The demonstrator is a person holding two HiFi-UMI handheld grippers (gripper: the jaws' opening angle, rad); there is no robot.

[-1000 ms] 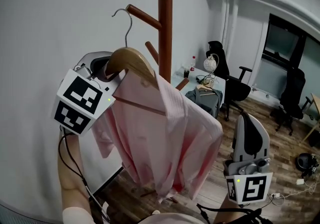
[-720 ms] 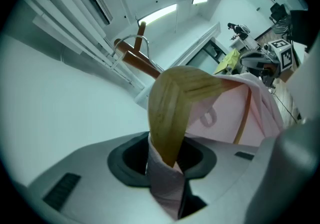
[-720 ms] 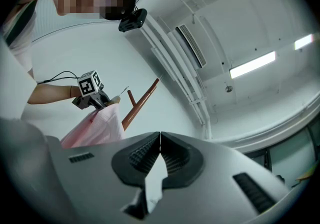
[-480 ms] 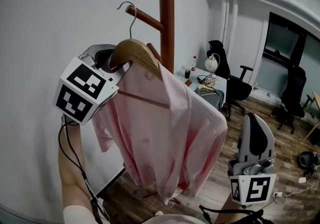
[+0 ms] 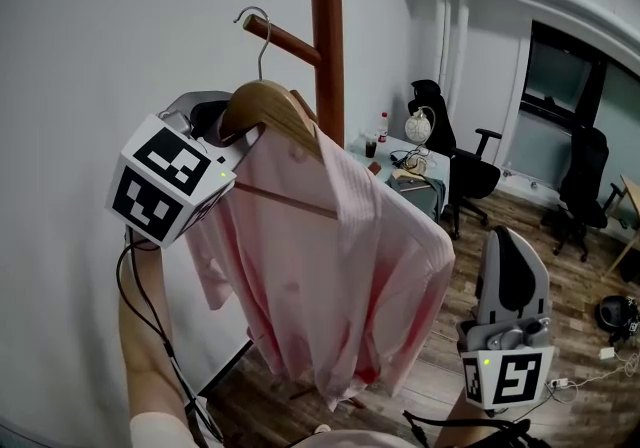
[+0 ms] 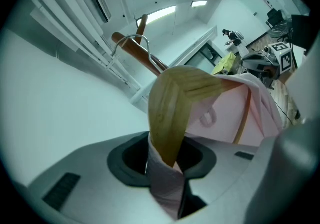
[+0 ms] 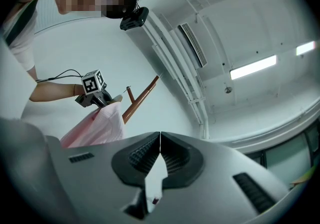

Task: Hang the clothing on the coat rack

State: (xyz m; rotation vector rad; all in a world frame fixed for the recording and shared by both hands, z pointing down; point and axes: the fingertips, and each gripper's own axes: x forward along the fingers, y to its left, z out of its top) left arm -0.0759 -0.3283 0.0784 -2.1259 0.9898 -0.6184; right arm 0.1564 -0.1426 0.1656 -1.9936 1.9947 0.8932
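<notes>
A pink shirt (image 5: 330, 266) hangs on a wooden hanger (image 5: 265, 101). My left gripper (image 5: 222, 134) is shut on the hanger's left end and the shirt cloth there (image 6: 167, 160), holding it up by the brown coat rack (image 5: 326, 76). The hanger's wire hook (image 5: 256, 9) curves over the tip of a slanted peg (image 5: 290, 39); whether it rests on the peg I cannot tell. My right gripper (image 5: 507, 236) stands low at the right, pointing upward, shut (image 7: 160, 135) with nothing in it.
A white wall runs close behind the rack on the left. Further back stand a small table (image 5: 400, 161) with a grey garment and small items, and two black office chairs (image 5: 455, 151). Cables lie on the wooden floor at the right.
My left gripper lifted the hanger up and slightly right, bringing the hook from beside the peg to over its tip. The right gripper has barely moved.
</notes>
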